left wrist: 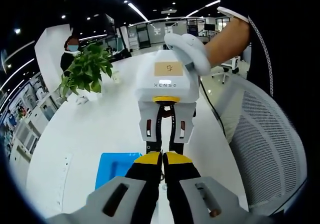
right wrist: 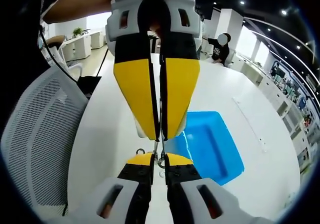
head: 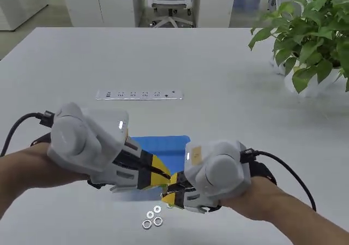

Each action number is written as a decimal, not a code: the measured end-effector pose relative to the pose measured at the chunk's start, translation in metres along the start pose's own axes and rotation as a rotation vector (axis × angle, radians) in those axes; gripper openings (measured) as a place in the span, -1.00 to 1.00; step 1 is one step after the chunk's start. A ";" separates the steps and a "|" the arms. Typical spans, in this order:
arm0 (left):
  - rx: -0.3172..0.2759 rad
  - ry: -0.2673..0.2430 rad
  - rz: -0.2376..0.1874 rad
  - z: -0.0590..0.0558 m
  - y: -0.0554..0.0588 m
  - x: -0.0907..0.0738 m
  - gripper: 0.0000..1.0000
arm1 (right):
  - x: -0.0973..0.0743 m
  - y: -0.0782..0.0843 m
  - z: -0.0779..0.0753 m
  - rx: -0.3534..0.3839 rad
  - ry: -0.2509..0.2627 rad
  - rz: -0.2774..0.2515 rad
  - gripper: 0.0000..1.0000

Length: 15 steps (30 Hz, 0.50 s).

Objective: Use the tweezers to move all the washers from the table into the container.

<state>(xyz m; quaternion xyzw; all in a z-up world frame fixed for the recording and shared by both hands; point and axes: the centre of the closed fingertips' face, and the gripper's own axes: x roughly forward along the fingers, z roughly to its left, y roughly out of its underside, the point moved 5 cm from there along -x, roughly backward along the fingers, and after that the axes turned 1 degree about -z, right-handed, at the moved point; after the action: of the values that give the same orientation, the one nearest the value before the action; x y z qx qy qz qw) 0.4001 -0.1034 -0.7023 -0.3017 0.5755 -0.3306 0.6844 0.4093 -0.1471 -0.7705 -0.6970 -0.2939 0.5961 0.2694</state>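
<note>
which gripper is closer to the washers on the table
Right. The right gripper sits just beyond the washers; the left gripper is farther back, at the front edge of the blue container. Both pinch the tweezers.

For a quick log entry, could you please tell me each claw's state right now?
Left claw: shut on the tweezers.
Right claw: shut, seemingly on the tweezers too.

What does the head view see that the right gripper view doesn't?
The head view adds the leafy green plant in a white pot standing on the table. The right gripper view adds the thin metal tweezers, pinched by the left gripper and the right gripper, and a white mesh chair back close by. Both show the blue plastic container, the white table and both grippers.
</note>
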 end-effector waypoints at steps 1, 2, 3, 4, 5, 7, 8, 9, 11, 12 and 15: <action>0.003 -0.002 -0.002 0.003 -0.001 -0.001 -0.89 | 0.000 -0.001 -0.002 -0.001 0.001 -0.001 -0.80; 0.005 -0.004 -0.002 0.004 -0.002 -0.001 -0.89 | -0.001 -0.002 -0.004 -0.003 0.004 -0.002 -0.80; 0.009 -0.007 -0.002 0.006 -0.003 -0.002 -0.89 | -0.001 -0.002 -0.005 -0.005 0.007 -0.002 -0.80; 0.010 -0.008 -0.001 0.008 -0.003 -0.003 -0.89 | -0.002 -0.003 -0.007 -0.005 0.008 -0.003 -0.80; 0.012 -0.009 -0.002 0.010 -0.004 -0.003 -0.89 | -0.002 -0.004 -0.009 -0.007 0.009 -0.004 -0.80; 0.018 -0.012 -0.001 0.013 -0.005 -0.005 -0.89 | -0.002 -0.005 -0.013 -0.009 0.015 -0.006 -0.80; 0.022 -0.015 0.001 0.015 -0.006 -0.005 -0.89 | -0.003 -0.006 -0.016 -0.009 0.019 -0.009 -0.80; 0.024 -0.015 0.002 0.017 -0.006 -0.006 -0.89 | -0.003 -0.006 -0.018 -0.009 0.020 -0.011 -0.80; 0.028 -0.018 0.004 0.021 -0.007 -0.006 -0.89 | -0.003 -0.007 -0.022 -0.011 0.023 -0.013 -0.80; 0.030 -0.019 0.005 0.023 -0.007 -0.006 -0.89 | -0.003 -0.008 -0.024 -0.014 0.024 -0.012 -0.80; 0.033 -0.028 0.003 0.030 -0.008 -0.007 -0.89 | -0.003 -0.009 -0.032 -0.016 0.031 -0.014 -0.80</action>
<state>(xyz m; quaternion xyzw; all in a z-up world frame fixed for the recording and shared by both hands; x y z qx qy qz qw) 0.4279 -0.1016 -0.6872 -0.2942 0.5609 -0.3346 0.6978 0.4400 -0.1438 -0.7576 -0.7061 -0.2992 0.5810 0.2724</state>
